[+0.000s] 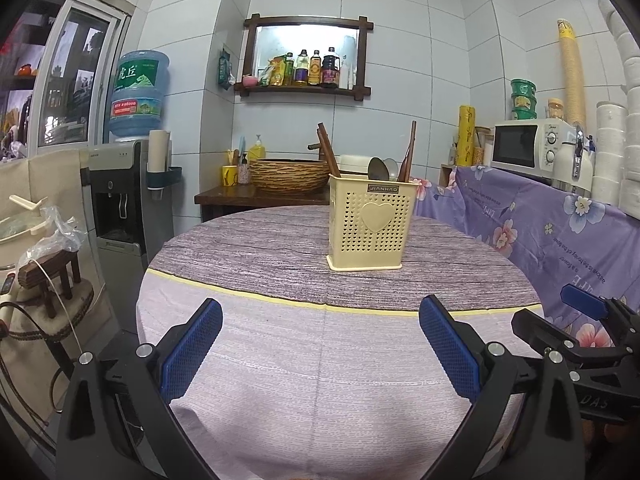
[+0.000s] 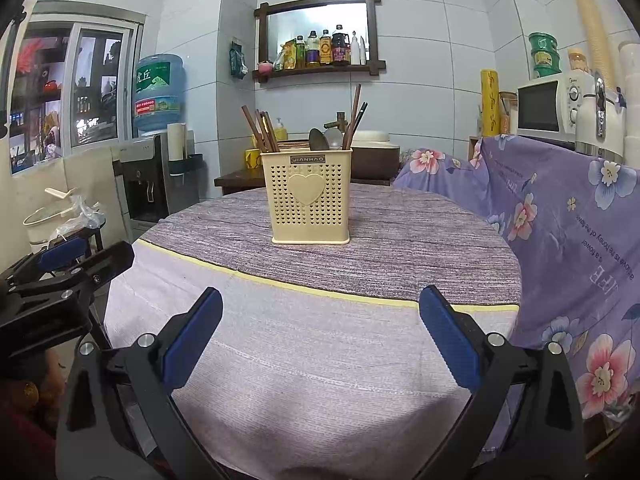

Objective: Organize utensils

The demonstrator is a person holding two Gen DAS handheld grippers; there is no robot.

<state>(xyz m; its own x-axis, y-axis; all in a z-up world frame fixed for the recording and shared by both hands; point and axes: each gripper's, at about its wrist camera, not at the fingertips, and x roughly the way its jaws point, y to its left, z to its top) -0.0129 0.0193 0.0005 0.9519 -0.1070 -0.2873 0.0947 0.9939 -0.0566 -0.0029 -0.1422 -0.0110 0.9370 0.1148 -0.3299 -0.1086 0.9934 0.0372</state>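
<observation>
Both grippers, left (image 1: 320, 344) and right (image 2: 320, 344), I'm holding wide open and empty; utensils (image 2: 316, 136) are already sitting in the holder (image 2: 308, 200), table (image 2: 320, 360) showing none left.

cream perforated caddy (image 2: 310, 200) stands upright on the table, holding chopsticks (image 2: 262, 130) and spoons (image 2: 318, 140).

a round table (image 1: 280, 360) under a purple striped cloth (image 2: 320, 360) carries an upright cream utensil holder (image 1: 370, 226).
</observation>
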